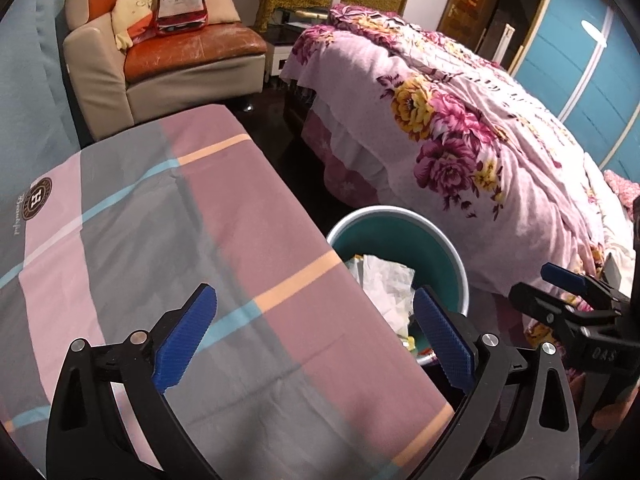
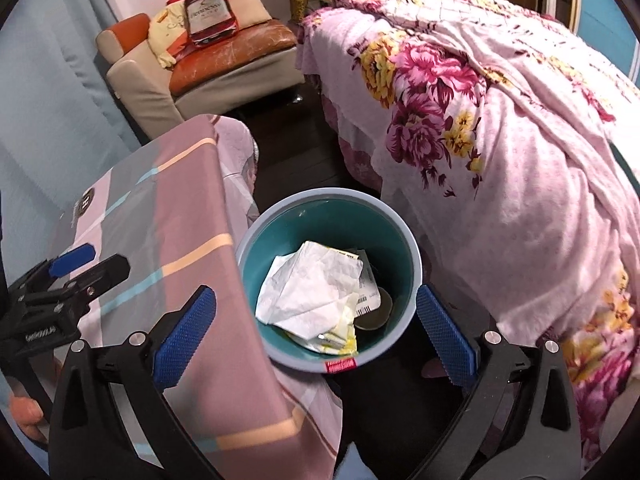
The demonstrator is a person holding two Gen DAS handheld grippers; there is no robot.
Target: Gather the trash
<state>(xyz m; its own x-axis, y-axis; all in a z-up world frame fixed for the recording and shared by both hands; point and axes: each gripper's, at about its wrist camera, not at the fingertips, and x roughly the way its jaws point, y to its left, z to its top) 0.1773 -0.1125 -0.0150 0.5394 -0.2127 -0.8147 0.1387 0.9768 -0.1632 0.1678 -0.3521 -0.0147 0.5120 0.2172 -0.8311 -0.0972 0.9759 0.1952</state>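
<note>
Smooth plastic bin (image 2: 400, 240) — crumpled paper (image 2: 312, 284) inside.

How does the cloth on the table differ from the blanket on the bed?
The table cloth has flat plaid blocks of mauve, grey and pink with thin stripes; the bed blanket is pale pink with large flowers. The table cloth lies smooth; the bed blanket is rumpled. Both drape over their edges.

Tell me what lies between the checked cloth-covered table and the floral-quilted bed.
The round teal bin with crumpled white paper stands there on dark floor, clearest in the right wrist view.
</note>
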